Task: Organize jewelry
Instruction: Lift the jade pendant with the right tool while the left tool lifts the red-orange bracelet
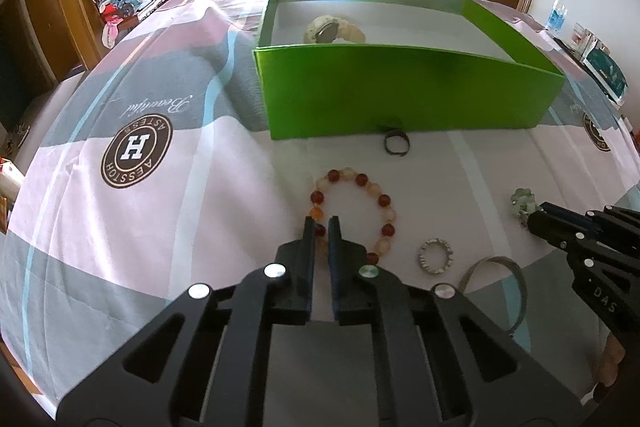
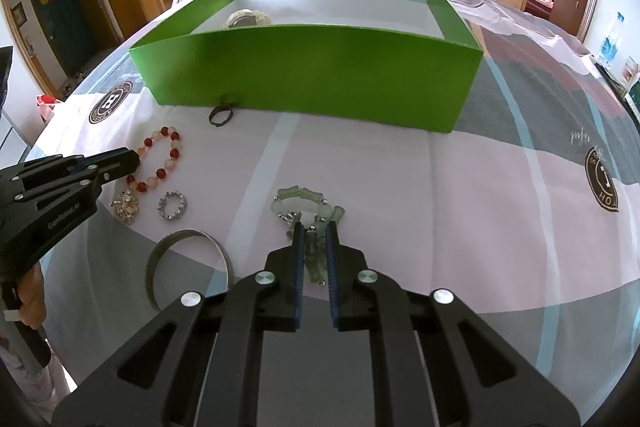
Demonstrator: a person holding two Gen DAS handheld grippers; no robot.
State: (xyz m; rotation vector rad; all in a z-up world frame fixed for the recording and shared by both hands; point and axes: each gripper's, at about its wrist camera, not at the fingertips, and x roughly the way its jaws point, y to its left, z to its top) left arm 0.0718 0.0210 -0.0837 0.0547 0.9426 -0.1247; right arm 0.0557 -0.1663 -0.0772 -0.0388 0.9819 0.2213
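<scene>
Fingers of the left gripper [image 1: 321, 223] pinch the red-and-cream bead bracelet [image 1: 354, 215]; the right gripper [image 2: 314, 229] clamps the pale green stone bracelet [image 2: 308, 211], partly hiding it.

Daylight enters from rear windows, blown out white. Rainbow glare on green box [image 1: 400, 95] far wall. Soft shadows beneath box front. Strong fisheye curvature, dark vignette corners. Tablecloth [image 2: 460, 195] evenly lit; background slightly soft.

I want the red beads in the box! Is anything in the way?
Only the green box's own front wall, which the beaded bracelet must be lifted over. A small dark ring lies on the cloth between them. The left hand-held gripper already straddles the beads.
</scene>
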